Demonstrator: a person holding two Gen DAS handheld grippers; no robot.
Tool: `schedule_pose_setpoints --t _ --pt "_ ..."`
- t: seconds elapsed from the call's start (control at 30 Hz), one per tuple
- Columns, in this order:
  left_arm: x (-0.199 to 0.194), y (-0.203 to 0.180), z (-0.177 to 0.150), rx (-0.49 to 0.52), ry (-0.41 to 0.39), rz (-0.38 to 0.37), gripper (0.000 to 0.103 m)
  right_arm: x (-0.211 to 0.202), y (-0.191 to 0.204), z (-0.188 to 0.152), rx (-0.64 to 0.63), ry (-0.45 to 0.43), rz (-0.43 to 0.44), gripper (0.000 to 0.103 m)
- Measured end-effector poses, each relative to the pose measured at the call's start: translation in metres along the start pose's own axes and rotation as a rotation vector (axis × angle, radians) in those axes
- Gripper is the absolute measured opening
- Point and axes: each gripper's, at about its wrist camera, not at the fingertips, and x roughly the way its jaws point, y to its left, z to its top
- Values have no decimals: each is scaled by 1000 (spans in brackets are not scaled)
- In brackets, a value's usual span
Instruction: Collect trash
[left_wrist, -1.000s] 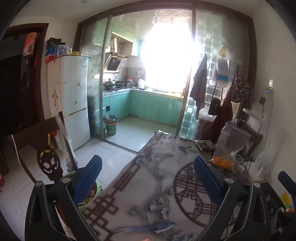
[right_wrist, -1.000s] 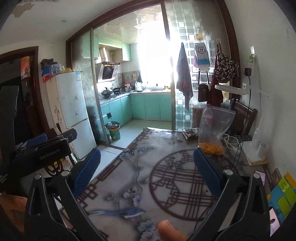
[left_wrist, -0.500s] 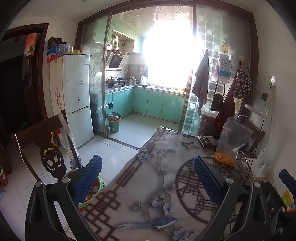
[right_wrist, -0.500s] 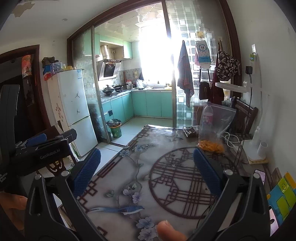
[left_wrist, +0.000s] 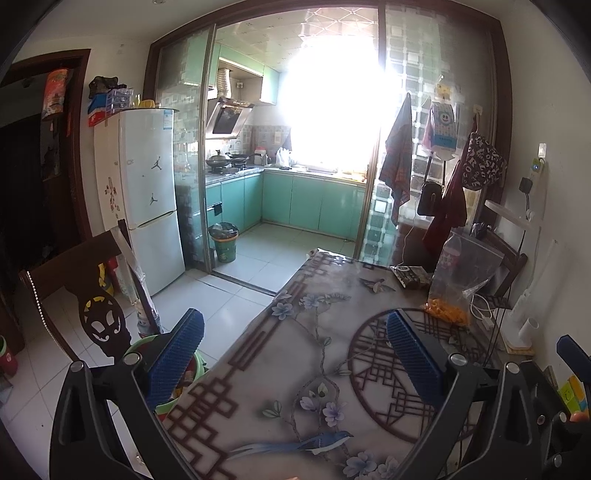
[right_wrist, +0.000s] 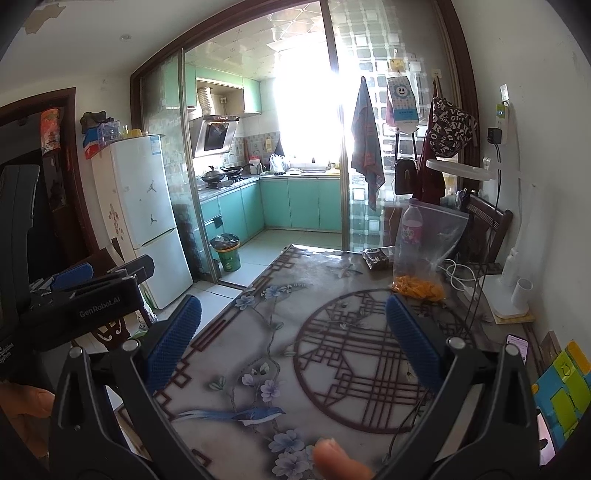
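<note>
Trash candidates: a clear plastic bag (right_wrist: 428, 251) holding orange scraps (right_wrist: 419, 288) is seen at the far right of the table, at about 1 o'clock from the right gripper; a dark wrapper packet (right_wrist: 376, 257) is laid just beside it, toward 12 o'clock.
Bottle: a plastic bottle with a pink label (right_wrist: 411, 230) is stood upright at the bag; whether inside or behind it cannot be told.
Same items, left view: the bag (left_wrist: 461, 273) is placed at about 2 o'clock, well apart from the fingers.
Table: a floral cloth with a round lattice pattern is spread over the table (right_wrist: 280, 332).
Right gripper (right_wrist: 293, 332): the blue pads are held wide apart above the cloth; nothing is held between them.
Left gripper (left_wrist: 295, 350): the pads are likewise spread wide over the table's near edge, with nothing gripped.
Floor bin: a green bin (left_wrist: 223, 247) lined with a dark bag is stood on the kitchen tiles at 11 o'clock, by the sliding glass door.
Basin: a green basin (left_wrist: 188, 369) is partly hidden behind the left finger, on the floor beside the table.
Surroundings: a white fridge (left_wrist: 151, 195) is set at 10 o'clock; a carved wooden chair (left_wrist: 85, 295) is placed at 9 o'clock.
</note>
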Motion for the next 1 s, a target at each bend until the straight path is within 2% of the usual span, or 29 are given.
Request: schedule_pose_setpoints --t 1.0 --pt "11 0 -6 13 34 2 95 8 -10 -2 12 16 -7 98"
